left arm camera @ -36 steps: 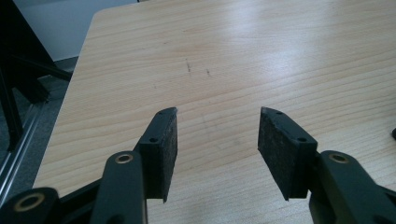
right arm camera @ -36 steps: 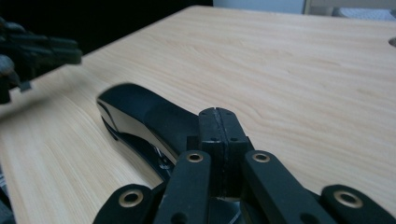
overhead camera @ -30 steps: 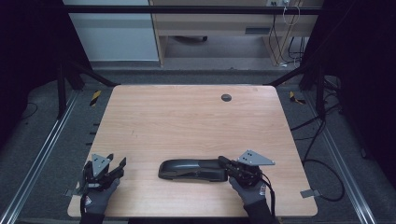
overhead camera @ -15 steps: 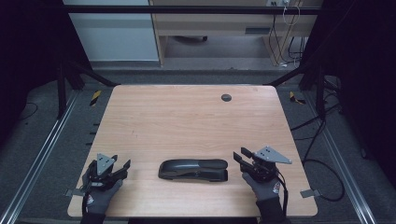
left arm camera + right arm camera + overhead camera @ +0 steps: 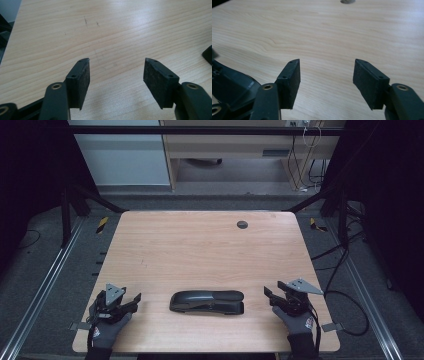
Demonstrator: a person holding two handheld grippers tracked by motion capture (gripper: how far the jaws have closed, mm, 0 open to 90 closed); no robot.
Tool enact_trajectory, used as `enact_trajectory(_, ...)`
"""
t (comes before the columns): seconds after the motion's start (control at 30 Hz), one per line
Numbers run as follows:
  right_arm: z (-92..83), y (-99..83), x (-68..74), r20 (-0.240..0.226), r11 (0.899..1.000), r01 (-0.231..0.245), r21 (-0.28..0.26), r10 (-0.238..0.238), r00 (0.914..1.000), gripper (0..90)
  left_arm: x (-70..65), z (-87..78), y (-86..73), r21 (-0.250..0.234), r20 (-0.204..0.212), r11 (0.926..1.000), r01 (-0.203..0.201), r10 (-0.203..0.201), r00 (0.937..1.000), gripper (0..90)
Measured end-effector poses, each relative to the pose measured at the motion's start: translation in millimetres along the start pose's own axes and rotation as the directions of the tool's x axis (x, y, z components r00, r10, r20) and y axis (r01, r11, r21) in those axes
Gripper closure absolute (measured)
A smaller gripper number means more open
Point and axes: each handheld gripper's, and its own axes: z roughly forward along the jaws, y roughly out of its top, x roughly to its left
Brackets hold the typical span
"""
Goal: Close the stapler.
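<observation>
Now both grippers are sitting at the near edge of the table [image 5: 150,240], one on each side of a black stapler [image 5: 207,301] that is lying flat on the wood between them.

The left gripper [image 5: 131,301] is hovering with its jaws spread and nothing between them; they have just been opening further. In the left gripper view bare wood is showing in the gap, and a black corner of the stapler [image 5: 208,54] is peeking in well off to the right of the right-hand jaw.

The right gripper [image 5: 270,294] is likewise standing released, its jaws having just been opening to their widest, with only table grain between them in the right gripper view. The stapler [image 5: 229,85] is lying just beyond the left-hand jaw there, near but apart from it.

Judging from this, the stapler is set down and let go, so the placing step seems finished and both hands are standing clear of it. If more handling is meant, the next move calls for swinging one pair of jaws inward toward the stapler, lining them across its narrow body, and lowering before closing.

Farther off, past the jaws, a small round grommet [image 5: 242,224] is sitting near the far edge of the table.
</observation>
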Motion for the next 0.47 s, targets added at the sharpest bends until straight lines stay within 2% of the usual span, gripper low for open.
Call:
enact_trajectory(0.13,0.0,-6.3,-10.0,0.030,1.000,0.000,0.027,-0.001,0.9995,34.8,2.0,1.5,-0.5,0.014,0.003,0.9999,-0.008,0.008,1.0000,34.5)
enact_trajectory(0.3,5.2,-16.2,-22.1,0.098,0.996,0.008,0.087,-0.016,0.9950,31.5,2.8,6.3,-1.7,0.054,0.011,0.9985,-0.012,0.012,0.9999,30.2)
enact_trajectory(0.4,8.7,-20.6,-25.9,0.123,0.992,0.022,0.128,-0.038,0.9917,30.3,2.8,7.3,-1.6,0.062,0.011,0.9979,-0.019,0.018,0.9998,28.9)
enact_trajectory(0.47,9.5,-22.6,-27.4,0.125,0.988,0.016,0.151,-0.035,0.9916,29.6,3.6,8.0,-1.0,0.063,0.012,0.9979,-0.016,0.016,0.9998,27.5)
